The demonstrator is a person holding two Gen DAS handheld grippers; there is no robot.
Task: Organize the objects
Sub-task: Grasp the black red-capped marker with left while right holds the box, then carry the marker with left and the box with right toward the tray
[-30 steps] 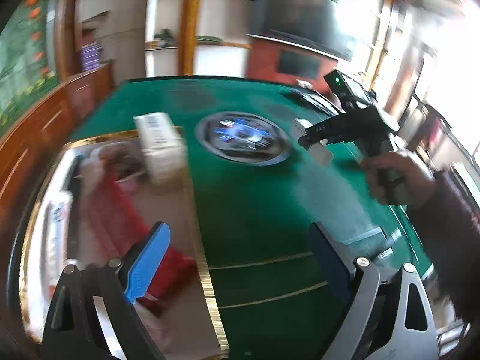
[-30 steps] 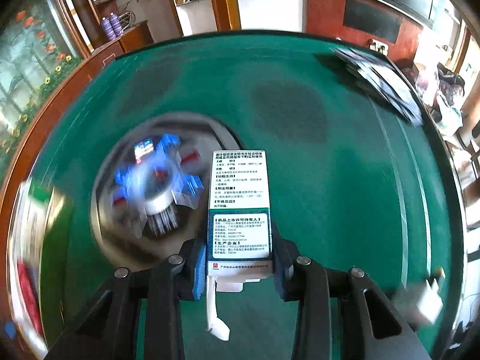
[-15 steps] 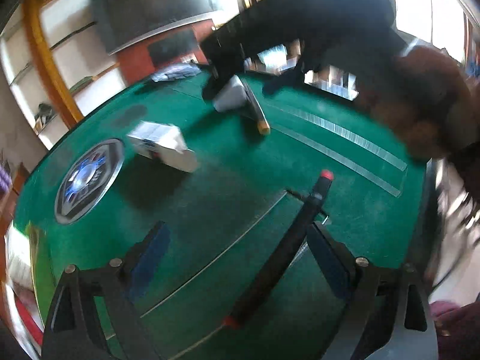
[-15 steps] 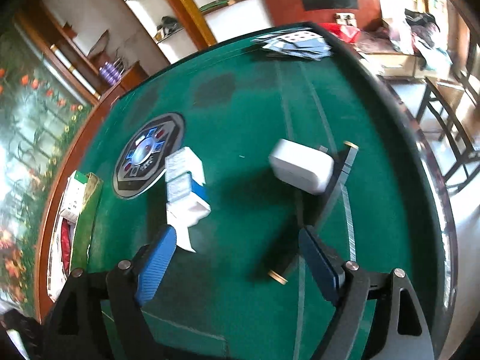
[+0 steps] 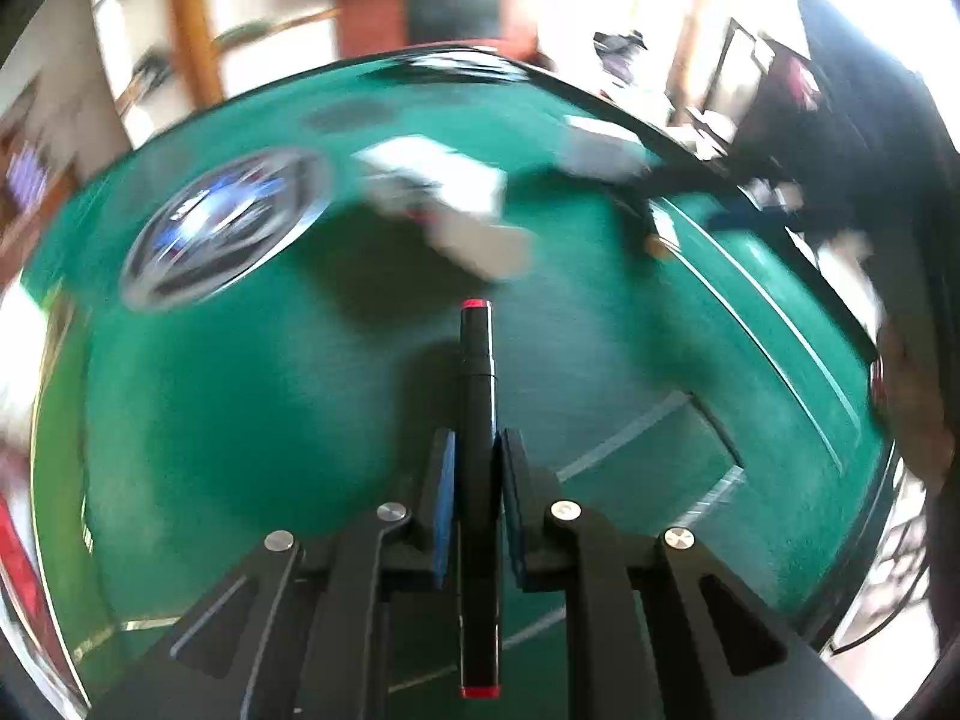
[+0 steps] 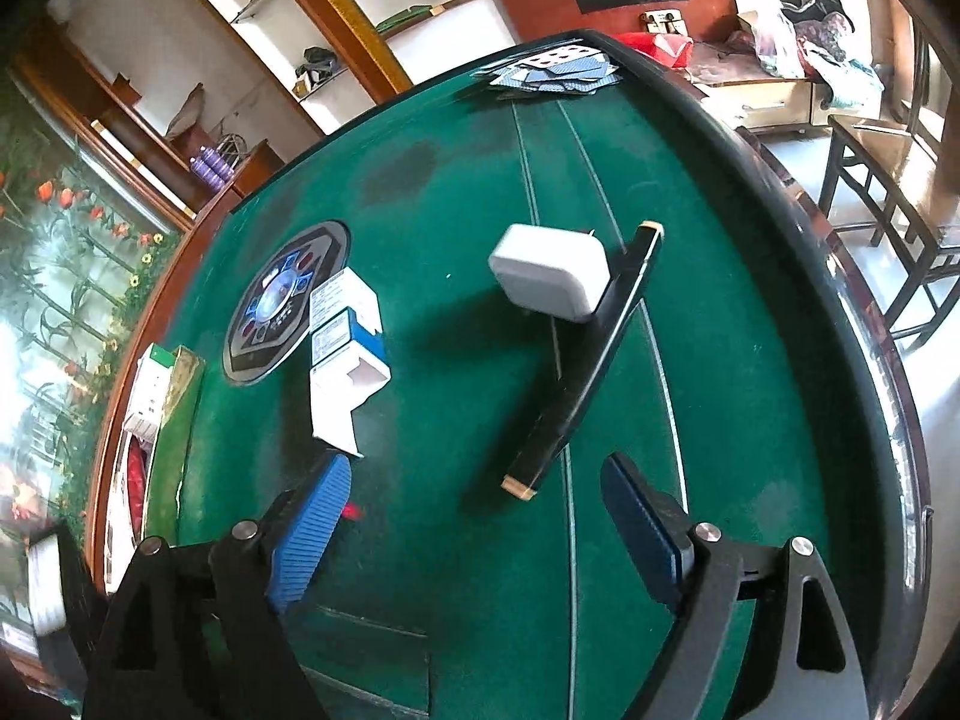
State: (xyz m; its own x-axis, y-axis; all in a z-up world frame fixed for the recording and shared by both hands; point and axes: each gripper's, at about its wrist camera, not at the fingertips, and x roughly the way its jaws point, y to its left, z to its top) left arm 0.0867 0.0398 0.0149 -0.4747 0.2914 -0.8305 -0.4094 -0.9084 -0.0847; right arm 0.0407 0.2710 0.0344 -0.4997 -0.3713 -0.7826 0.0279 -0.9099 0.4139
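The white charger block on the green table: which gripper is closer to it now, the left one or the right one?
Right. The right gripper hovers open just short of the white charger block and the black stick leaning on it. The left gripper, shut on a black marker, sits farther back.

Green felt table, wooden shelves, sunlit chair.

1. A green felt table with pale lines running across it.
2. A round emblem set into the felt near the left edge.
3. Playing cards spread at the far edge.
4. Wall shelves beyond the table.
5. A dark wooden chair on the floor off the right edge.
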